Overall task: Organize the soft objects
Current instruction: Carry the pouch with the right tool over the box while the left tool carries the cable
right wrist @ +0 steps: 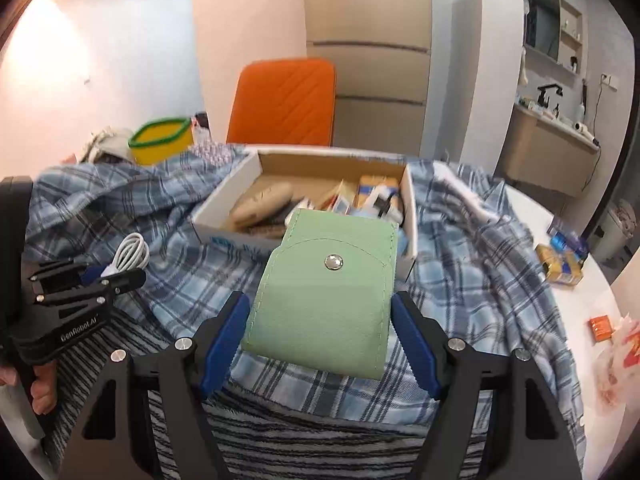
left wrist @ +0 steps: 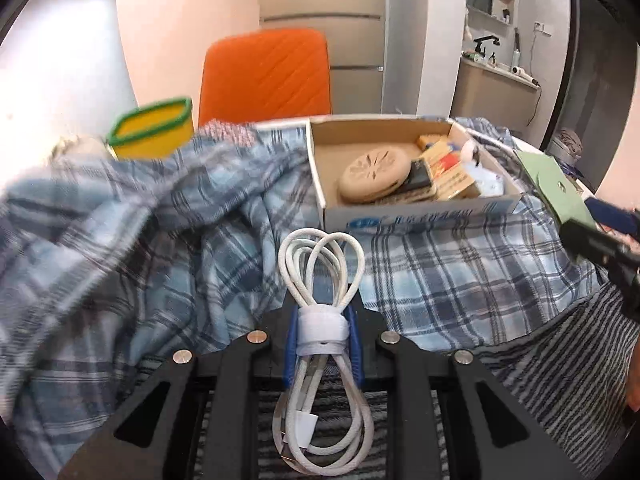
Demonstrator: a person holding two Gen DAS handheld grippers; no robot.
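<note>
My left gripper (left wrist: 322,322) is shut on a coiled white cable (left wrist: 320,280) bound with a white strap, held above the blue plaid cloth (left wrist: 440,272). The cable also shows in the right wrist view (right wrist: 130,254), in the left gripper (right wrist: 116,274). My right gripper (right wrist: 320,320) is shut on a light green snap pouch (right wrist: 324,300) and holds it just in front of an open cardboard box (right wrist: 224,208). The box (left wrist: 316,160) holds a tan round case (left wrist: 374,174) and several small packets.
A yellow basket with a green rim (right wrist: 162,142) stands at the back left. An orange chair (right wrist: 286,100) is behind the table. A striped grey cloth (right wrist: 300,440) lies near me. Small packets (right wrist: 562,262) and an orange item (right wrist: 600,328) lie on the white table at right.
</note>
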